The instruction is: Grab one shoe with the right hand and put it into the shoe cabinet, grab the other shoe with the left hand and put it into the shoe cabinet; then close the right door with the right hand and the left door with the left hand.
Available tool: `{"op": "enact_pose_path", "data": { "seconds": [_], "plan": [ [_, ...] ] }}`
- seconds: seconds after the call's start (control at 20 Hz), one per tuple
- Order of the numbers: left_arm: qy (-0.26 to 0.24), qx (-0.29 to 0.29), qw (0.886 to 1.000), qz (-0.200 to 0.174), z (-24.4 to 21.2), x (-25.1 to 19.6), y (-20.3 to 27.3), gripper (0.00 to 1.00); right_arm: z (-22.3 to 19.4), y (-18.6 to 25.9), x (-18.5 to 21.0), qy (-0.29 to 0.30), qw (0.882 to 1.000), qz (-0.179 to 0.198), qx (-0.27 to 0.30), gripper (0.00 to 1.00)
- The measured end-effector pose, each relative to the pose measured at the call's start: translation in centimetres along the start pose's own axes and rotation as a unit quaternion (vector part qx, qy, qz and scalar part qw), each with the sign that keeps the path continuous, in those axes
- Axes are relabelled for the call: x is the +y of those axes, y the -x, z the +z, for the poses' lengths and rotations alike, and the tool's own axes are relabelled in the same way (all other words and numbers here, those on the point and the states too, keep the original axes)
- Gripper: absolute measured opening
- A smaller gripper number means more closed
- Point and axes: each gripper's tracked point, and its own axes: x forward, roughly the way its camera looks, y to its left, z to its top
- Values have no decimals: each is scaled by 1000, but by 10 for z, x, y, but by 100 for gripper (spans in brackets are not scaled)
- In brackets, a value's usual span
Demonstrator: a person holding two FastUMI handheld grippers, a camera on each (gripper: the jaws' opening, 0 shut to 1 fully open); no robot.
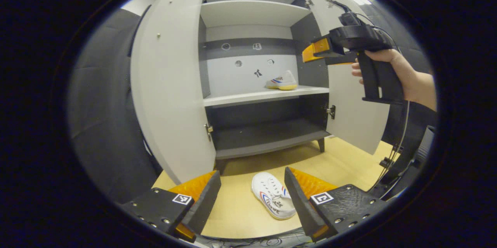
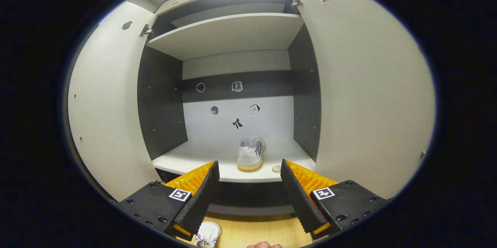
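White panels make up the shoe cabinet, and both its doors stand swung wide: in the left gripper view the left door fills the near left side and the right door hangs open at the right. Between them, on the middle shelf toward its right end, sits one shoe, white with a yellow sole; the right gripper view shows that shoe near the shelf's front edge. On the wooden floor in front of the cabinet lies the other shoe, sole down, between the fingers of the left gripper, which is released and spread wide, touching nothing. Farther right, a hand holds the right gripper up before the right door; its fingers are parted and hold nothing in the right gripper view.
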Motion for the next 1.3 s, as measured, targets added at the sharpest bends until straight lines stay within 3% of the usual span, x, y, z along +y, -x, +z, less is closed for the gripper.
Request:
{"op": "enact_pose_path", "data": {
  "seconds": [0.35,0.55,0.8,0.85,0.9,0.95,1.0,1.1,1.2,1.25,1.3],
  "plan": [
    [-21,75,995,-58,-64,-21,-77,94,-48,105,-40,32,998,-34,33,98],
    [-16,128,989,-70,-107,-25,-113,94,-79,154,-78,2,994,-81,74,99],
    [12,199,977,-80,-152,-24,-134,95,-128,214,-144,0,975,-166,145,99],
    [14,208,975,-79,-160,-23,-137,100,-133,225,-157,-8,971,-184,155,99],
    [15,219,973,-71,-166,-20,-138,100,-136,237,-166,-17,965,-202,164,94],
    [19,231,970,-68,-174,-19,-139,100,-138,246,-174,-24,962,-214,168,99],
    [27,243,967,-69,-181,-20,-139,100,-139,260,-185,-29,958,-229,170,94],
    [51,267,960,-72,-196,-25,-141,100,-135,279,-208,-37,948,-268,167,99],
    [71,296,950,-72,-201,-27,-134,69,-128,288,-236,-57,936,-309,156,99],
    [78,299,947,-81,-204,-30,-137,61,-125,286,-247,-71,932,-324,149,99],
    [83,310,943,-86,-213,-35,-138,61,-122,282,-257,-82,929,-334,137,98]
  ]
}}
